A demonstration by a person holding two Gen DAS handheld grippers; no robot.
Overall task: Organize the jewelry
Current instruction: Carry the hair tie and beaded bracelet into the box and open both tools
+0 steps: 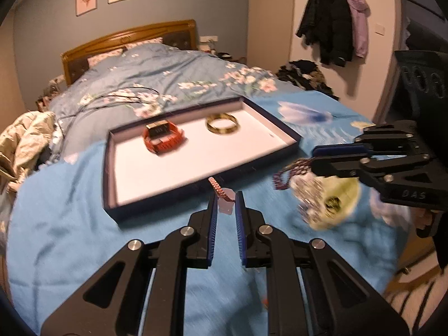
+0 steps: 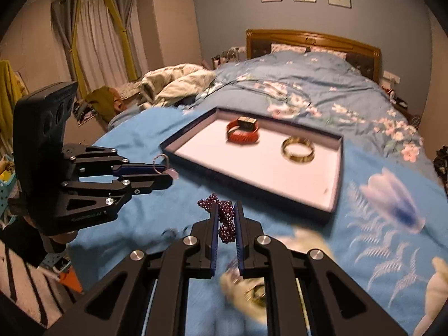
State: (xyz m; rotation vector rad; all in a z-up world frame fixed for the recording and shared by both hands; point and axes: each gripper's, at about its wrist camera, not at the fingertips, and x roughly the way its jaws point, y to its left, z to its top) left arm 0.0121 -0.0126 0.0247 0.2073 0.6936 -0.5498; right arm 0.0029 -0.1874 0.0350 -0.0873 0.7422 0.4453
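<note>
A shallow dark-edged tray (image 1: 282,128) with a white floor lies on the blue cloth; it also shows in the right wrist view (image 2: 337,179). In it lie a red watch (image 1: 163,138) (image 2: 243,133) and a gold bangle (image 1: 222,123) (image 2: 298,149). My left gripper (image 1: 226,200) is shut on a small pink ring with a tag (image 1: 224,198) (image 2: 161,163), just short of the tray's near edge. My right gripper (image 2: 226,210) is shut on a dark purple bead bracelet (image 2: 225,218) (image 1: 291,172), right of the tray. The left gripper also shows in the right wrist view (image 2: 168,175), the right one in the left wrist view (image 1: 313,158).
More jewelry lies blurred on the cloth under the right gripper: a silvery piece (image 1: 310,198) and a gold ring (image 1: 333,204) (image 2: 256,294). Behind the tray is a bed with a floral duvet (image 1: 168,70). Coats (image 1: 333,19) hang on the wall.
</note>
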